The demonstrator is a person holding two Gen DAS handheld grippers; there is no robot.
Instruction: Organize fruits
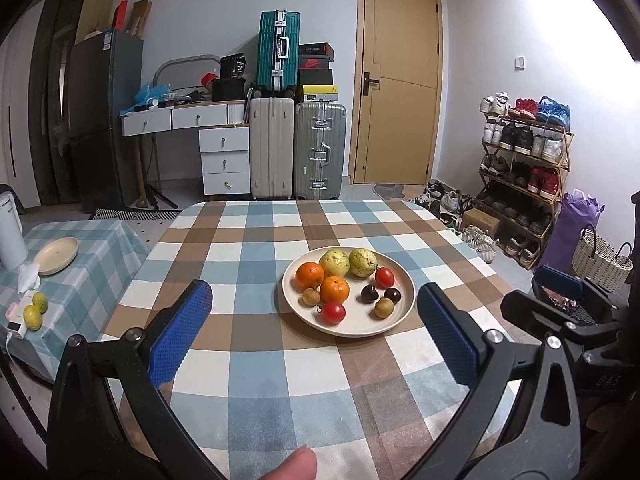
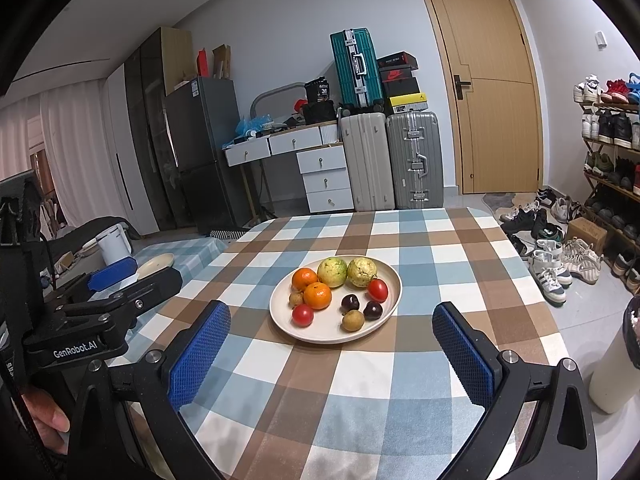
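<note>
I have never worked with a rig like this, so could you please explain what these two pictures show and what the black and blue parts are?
There is no robot arm here: a person holds a handheld two-finger gripper in each hand, each with a fisheye camera looking forward along its fingers. One picture comes from the left gripper, the other from the right gripper. The blue pads are the fingers; both pairs are open and hold nothing.

Ahead, on the checked tablecloth, sits a cream plate of fruit: two oranges, two green guavas, two small tomatoes, two dark round fruits and three small brown ones, perhaps longans.

On a lower table to the left stand an empty plate and two yellow-green fruits. Nothing is being moved yet.
</note>
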